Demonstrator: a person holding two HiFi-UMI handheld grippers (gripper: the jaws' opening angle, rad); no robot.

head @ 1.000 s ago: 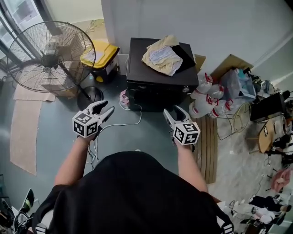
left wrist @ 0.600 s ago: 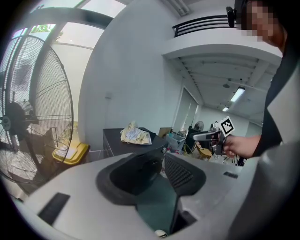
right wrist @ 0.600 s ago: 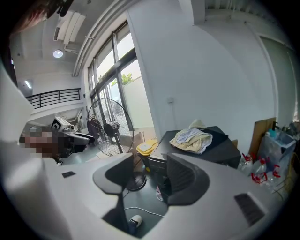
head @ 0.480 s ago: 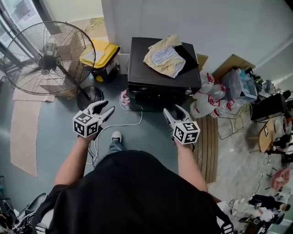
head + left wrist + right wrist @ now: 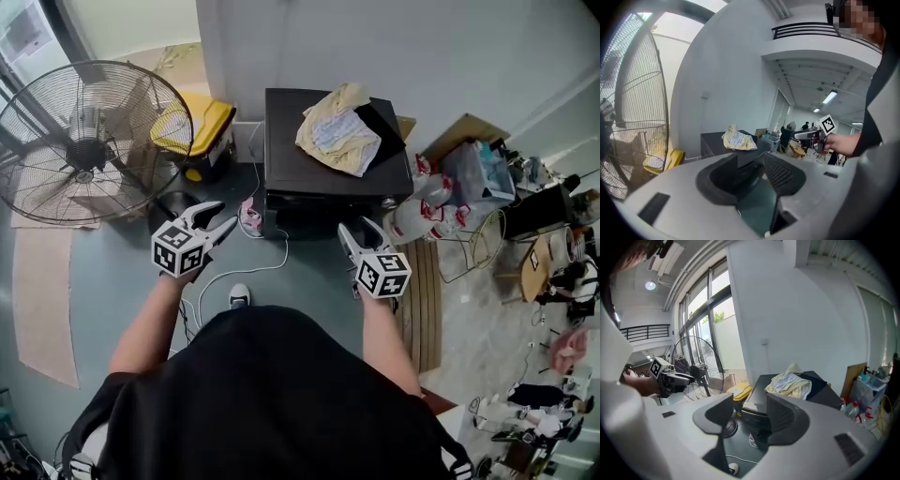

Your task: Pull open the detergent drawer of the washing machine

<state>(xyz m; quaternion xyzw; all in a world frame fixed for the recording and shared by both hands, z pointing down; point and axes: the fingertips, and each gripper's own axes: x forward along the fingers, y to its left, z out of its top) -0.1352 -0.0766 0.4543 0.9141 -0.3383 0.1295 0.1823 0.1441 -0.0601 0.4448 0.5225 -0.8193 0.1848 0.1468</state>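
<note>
- Since a second ago: the washing machine (image 5: 333, 159) sits closer to both claws in the head view, and a shoe (image 5: 239, 296) now shows on the floor between the arms. Reads as the person stepping up to it.
- Task meaning: approach only; nothing is touched and the drawer is not pulled yet.
- Washing machine: a dark box against the wall, dead ahead, with a yellowish cloth (image 5: 339, 131) heaped on top. The detergent drawer should be on the front face, but that face is dark and steeply seen; can't pick the drawer out.
- Left claw (image 5: 223, 216): jaws wide apart with nothing between them, over the floor off the machine's front-left corner, pointing toward it.
- Right claw (image 5: 356, 227): jaws also wide apart and empty, tips near the front's right part; looks short of contact.
- Arms: both forearms stretched forward, roughly parallel, marker cubes facing up.
- Around: a big fan (image 5: 89, 141) and a yellow-lidded box (image 5: 202, 127) to the left, and a white cable (image 5: 248, 272) on the floor.
- Next, my guess: bring one claw to the drawer front.
</note>
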